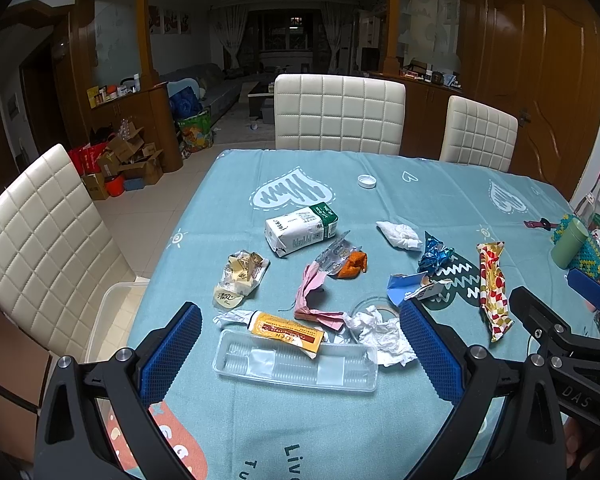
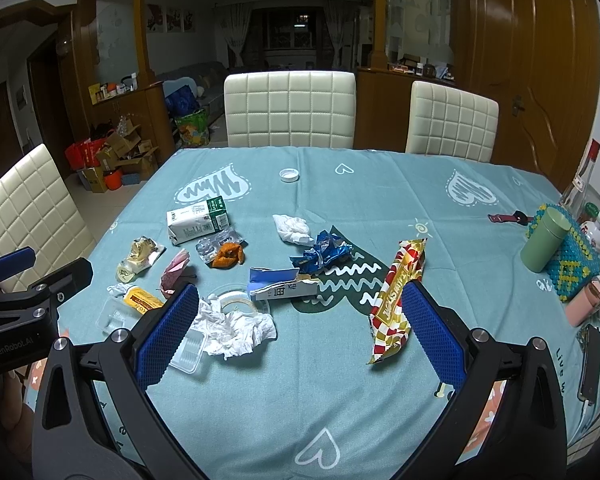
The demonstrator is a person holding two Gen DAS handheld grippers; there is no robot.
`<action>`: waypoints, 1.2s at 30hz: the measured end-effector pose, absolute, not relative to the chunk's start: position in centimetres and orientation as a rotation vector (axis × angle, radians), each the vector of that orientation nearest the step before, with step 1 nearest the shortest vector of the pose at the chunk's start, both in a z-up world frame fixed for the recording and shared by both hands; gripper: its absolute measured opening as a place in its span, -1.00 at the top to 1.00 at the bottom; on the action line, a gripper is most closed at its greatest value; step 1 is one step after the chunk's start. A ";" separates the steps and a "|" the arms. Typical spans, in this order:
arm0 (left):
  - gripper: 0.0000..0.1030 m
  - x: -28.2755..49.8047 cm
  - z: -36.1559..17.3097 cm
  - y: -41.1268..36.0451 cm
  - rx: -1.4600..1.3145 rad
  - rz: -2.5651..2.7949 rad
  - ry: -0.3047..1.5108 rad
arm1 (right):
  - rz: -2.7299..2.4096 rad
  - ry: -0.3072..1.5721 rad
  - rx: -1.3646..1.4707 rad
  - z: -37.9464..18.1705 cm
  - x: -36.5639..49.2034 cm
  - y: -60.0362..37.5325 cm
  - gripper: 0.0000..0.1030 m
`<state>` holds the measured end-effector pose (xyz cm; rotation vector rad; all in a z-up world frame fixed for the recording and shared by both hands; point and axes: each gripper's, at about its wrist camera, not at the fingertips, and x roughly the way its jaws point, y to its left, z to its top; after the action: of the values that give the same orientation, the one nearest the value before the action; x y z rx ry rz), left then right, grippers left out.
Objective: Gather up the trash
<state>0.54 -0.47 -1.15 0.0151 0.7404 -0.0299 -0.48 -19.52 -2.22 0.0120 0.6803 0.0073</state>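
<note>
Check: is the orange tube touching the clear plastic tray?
Touching. Left wrist view shows the orange tube lying with its lower end over the clear plastic tray's far rim.

dim indoor light | sharp focus | strong fisheye bending, black corners | soft shadows

A lived-in home, seen from the dining area. A counter under a teal heart-print tablecloth (image 1: pixel 380 168) is ringed by cream quilted dining chairs (image 1: pixel 339 114). Wooden pillars (image 1: pixel 145 24) and low cabinets (image 1: pixel 134 120) divide it from a dim living room with a grey sofa (image 1: pixel 212 88) and a curtained window (image 1: pixel 286 32). Cardboard boxes (image 1: pixel 134 158) are heaped on the tiled floor, and a panelled wooden door (image 2: pixel 540 64) stands at right.
</note>
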 end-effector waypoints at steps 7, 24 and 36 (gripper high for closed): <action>-0.89 0.7 -1.5 -0.5 0.010 -0.024 0.756 | 0.007 0.688 0.014 -3.1 -0.4 -19.3 -0.94; -0.89 3.1 -8.1 1.3 -0.102 0.076 1.005 | -0.026 0.793 0.034 -5.9 1.4 -21.4 -0.94; -0.89 6.4 -13.7 1.2 -0.394 0.248 1.165 | -0.045 0.896 0.041 -11.1 6.1 -25.1 -0.94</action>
<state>6.38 1.18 -13.74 -0.3940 1.1654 0.2482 6.13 -25.08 -11.13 0.0410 0.8956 -0.0448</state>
